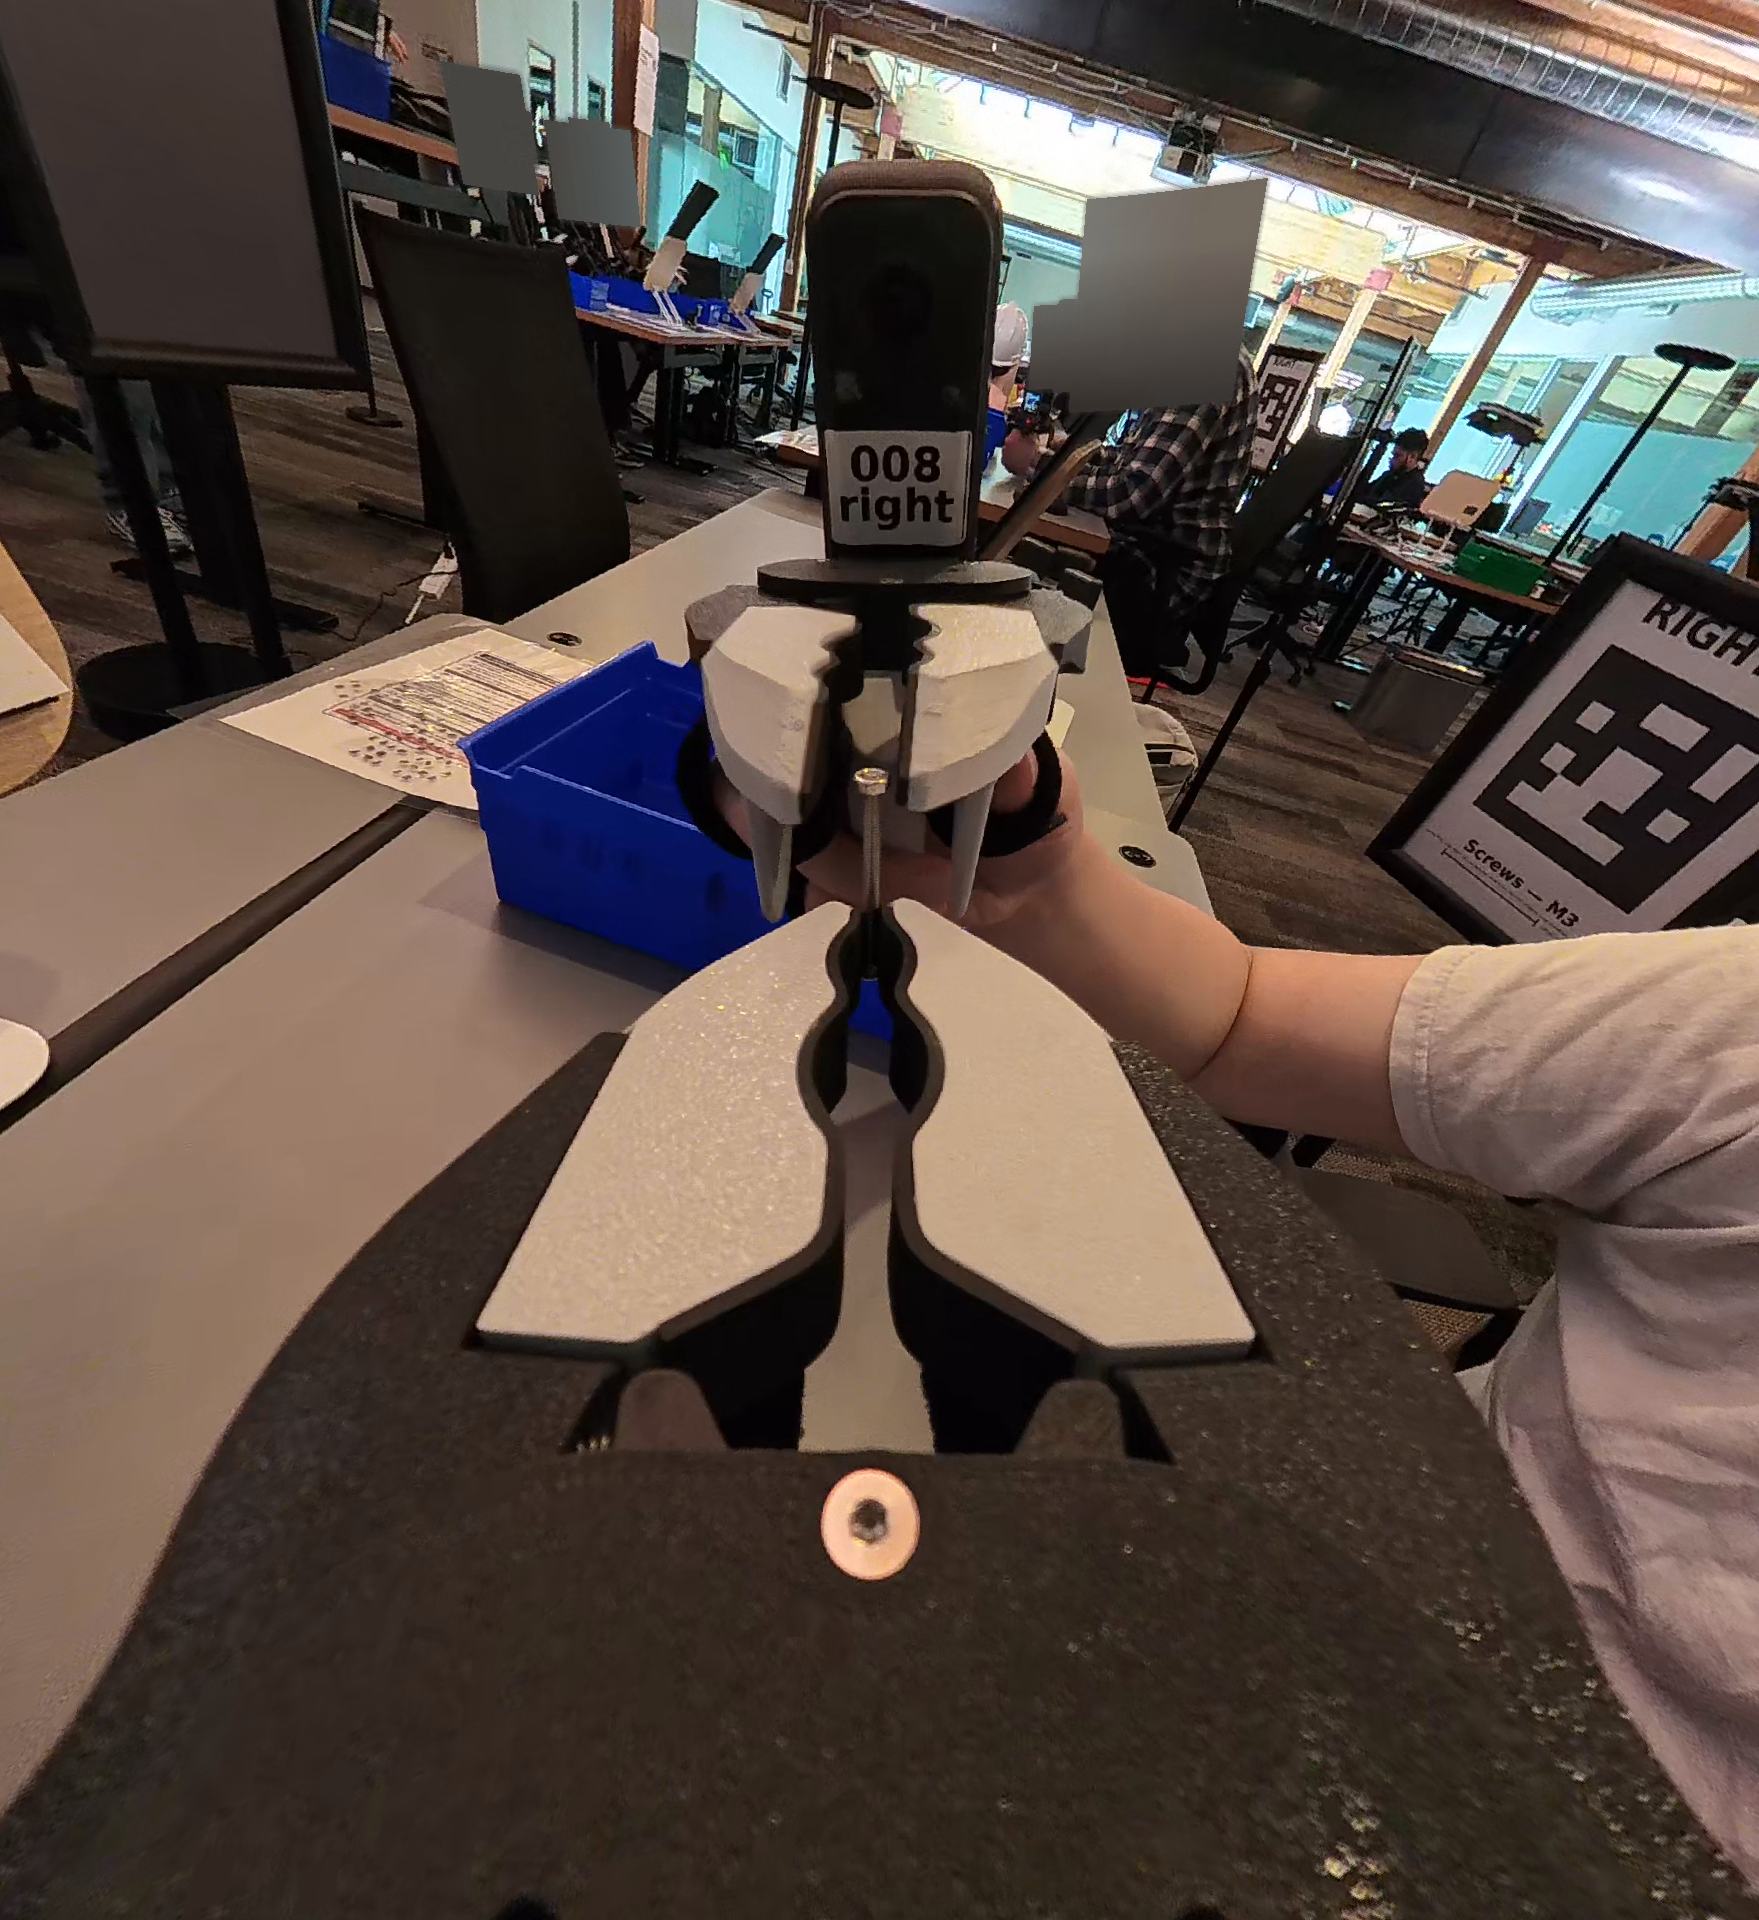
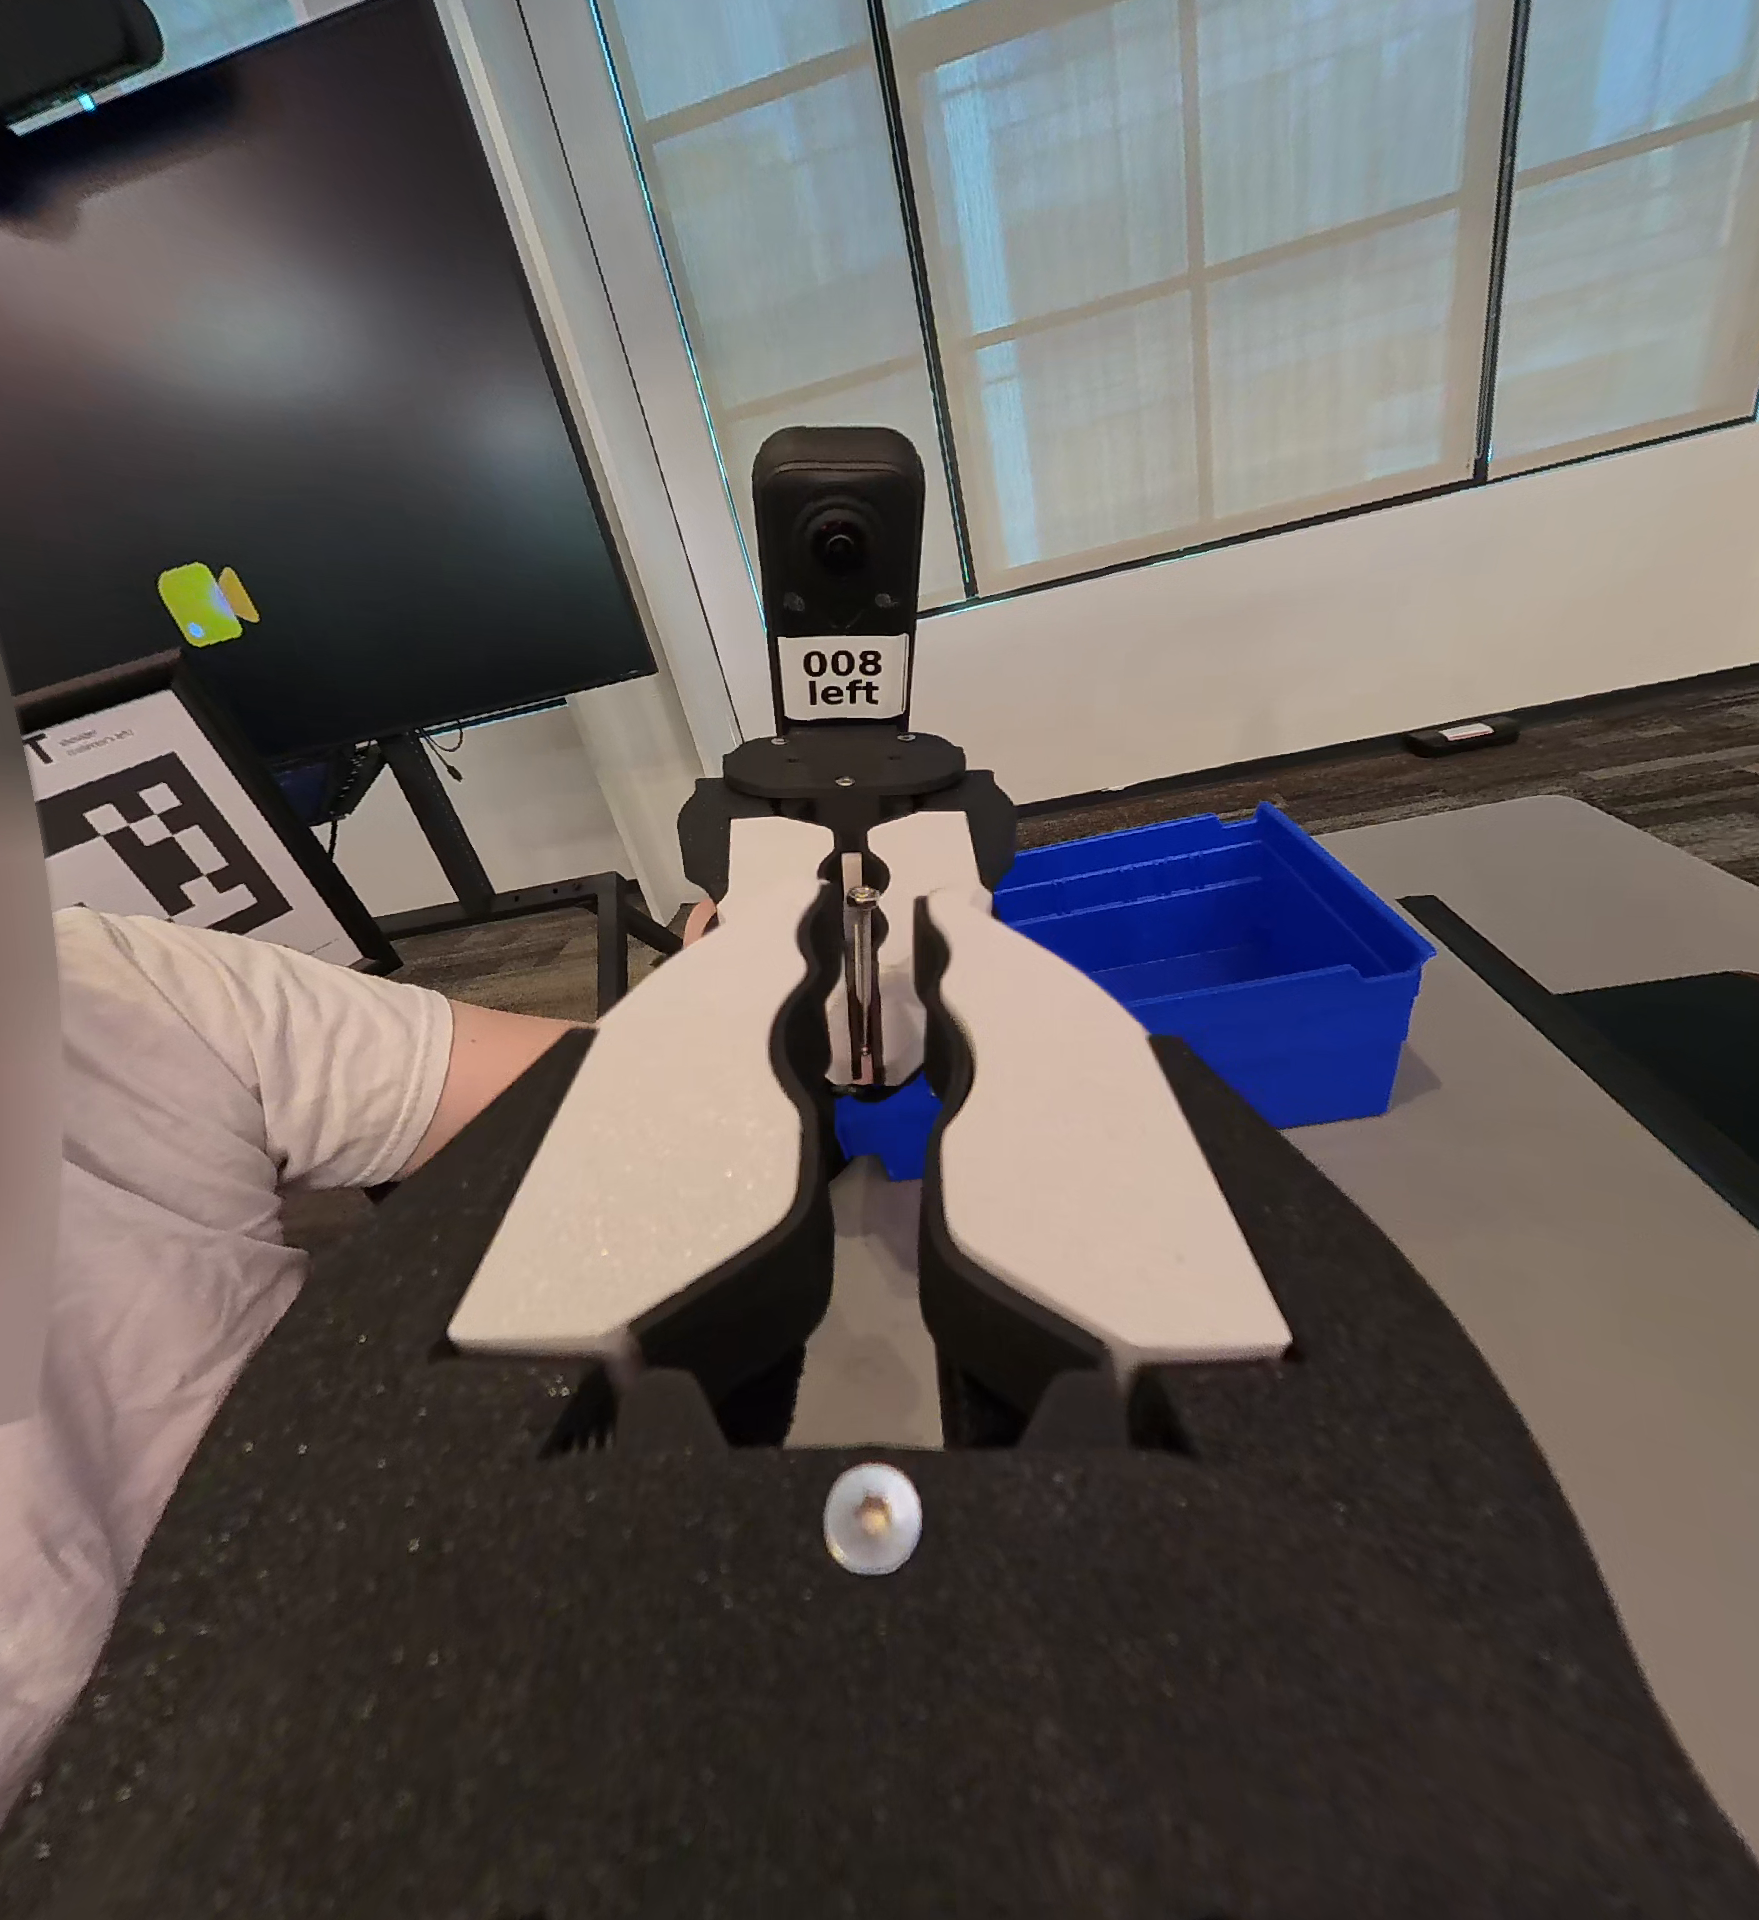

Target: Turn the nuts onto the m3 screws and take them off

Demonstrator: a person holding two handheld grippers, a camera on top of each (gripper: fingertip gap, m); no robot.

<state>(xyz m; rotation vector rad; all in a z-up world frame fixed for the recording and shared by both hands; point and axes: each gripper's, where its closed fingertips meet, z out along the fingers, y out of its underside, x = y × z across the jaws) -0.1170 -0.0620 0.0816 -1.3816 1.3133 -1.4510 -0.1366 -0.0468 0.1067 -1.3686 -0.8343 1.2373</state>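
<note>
Left gripper (image 1: 867, 920) pinches the M3 screw (image 1: 869, 831) by its tip, shaft pointing straight into the right gripper (image 2: 867, 904), whose jaws stand narrowly parted around it.

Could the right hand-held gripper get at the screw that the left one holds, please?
Probably yes: the screw sits between the fingers of the open right hand-held gripper, with nothing blocking it.

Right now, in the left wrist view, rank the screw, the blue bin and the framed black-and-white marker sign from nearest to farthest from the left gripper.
1. Screw, at the left gripper's fingertips.
2. Blue bin, just beyond, left.
3. Marker sign, farthest, off right.
</note>
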